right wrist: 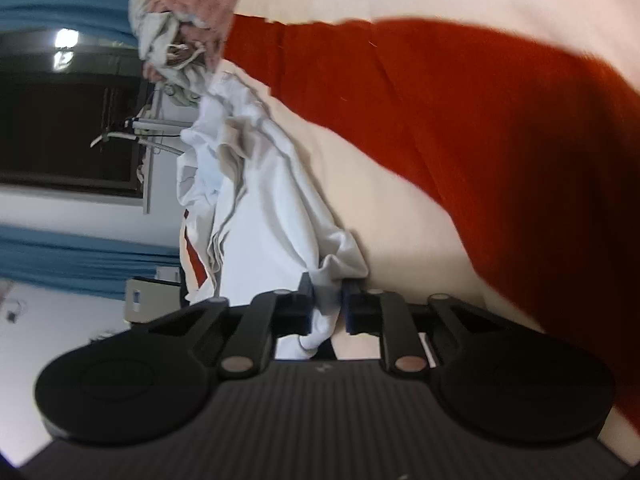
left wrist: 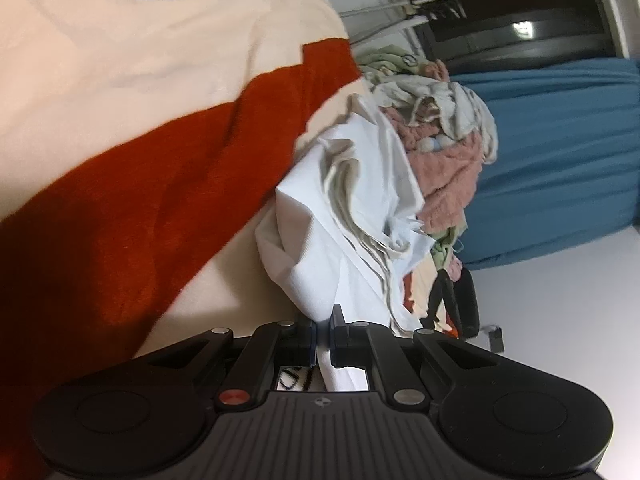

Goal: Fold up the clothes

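A white garment [left wrist: 340,216] hangs bunched between my two grippers, over a cream and red striped blanket [left wrist: 132,184]. My left gripper [left wrist: 323,332] is shut on one edge of the white garment. In the right wrist view my right gripper [right wrist: 327,300] is shut on another part of the same white garment [right wrist: 264,184], whose cloth passes between the jaws. The garment is crumpled with grey seams showing. Both views are tilted sideways.
A pile of mixed laundry [left wrist: 444,128] with pink and beige pieces lies beyond the garment, also in the right wrist view [right wrist: 180,20]. Blue fabric [left wrist: 560,152] and a dark window [right wrist: 60,120] are behind. The blanket [right wrist: 460,120] spreads wide.
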{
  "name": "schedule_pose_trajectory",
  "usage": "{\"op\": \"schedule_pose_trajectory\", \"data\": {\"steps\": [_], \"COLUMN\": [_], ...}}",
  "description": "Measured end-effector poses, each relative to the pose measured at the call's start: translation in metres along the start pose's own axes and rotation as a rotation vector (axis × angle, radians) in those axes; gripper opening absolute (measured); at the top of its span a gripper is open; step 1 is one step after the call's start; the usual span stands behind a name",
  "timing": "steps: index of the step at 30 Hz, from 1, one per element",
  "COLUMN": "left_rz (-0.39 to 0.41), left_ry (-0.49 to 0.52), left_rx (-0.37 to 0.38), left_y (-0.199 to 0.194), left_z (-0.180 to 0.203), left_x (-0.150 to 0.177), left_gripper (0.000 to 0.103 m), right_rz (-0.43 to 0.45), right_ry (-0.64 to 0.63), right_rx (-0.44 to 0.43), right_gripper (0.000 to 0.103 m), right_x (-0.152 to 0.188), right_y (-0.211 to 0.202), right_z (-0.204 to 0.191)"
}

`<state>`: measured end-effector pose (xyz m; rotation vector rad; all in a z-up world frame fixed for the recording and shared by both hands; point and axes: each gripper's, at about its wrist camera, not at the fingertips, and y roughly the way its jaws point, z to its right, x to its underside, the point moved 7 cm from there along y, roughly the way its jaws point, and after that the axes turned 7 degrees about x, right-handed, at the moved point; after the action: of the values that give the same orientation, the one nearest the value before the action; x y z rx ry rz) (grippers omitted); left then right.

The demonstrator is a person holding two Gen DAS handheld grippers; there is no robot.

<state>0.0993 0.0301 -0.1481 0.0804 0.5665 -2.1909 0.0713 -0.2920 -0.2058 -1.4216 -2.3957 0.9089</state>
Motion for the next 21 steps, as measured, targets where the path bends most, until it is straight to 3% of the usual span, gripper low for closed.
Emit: {"op": "schedule_pose_trajectory", "data": {"steps": [6, 10, 16, 21], "left_rz": [0.034, 0.041, 0.065, 0.045], "left_ry": [0.039, 0.063, 0.093, 0.087], "left_rx": [0.078, 0.154, 0.206, 0.183], "left_y": [-0.034, -0.074, -0.148, -0.181], "left_z": [0.025, 0.044, 0.050, 0.037], "left_x": [0.005, 0.022, 0.070, 0.105], "left_gripper": [0.005, 0.005, 0.005, 0.005], "right_rz": [0.117, 0.182, 0.267, 0.292], "right_ry": [-0.158, -0.196, -0.289, -0.351], "right_rx": [-0.081, -0.168, -0.220, -0.198], "right_gripper": [0.011, 0.011, 0.011, 0.011], "right_x": [0.001, 0.015, 0.062, 0.100], "right_y": [-0.039, -0.088, -0.166, -0.212], "right_z": [-0.031, -0.040, -0.025, 0.000]}}
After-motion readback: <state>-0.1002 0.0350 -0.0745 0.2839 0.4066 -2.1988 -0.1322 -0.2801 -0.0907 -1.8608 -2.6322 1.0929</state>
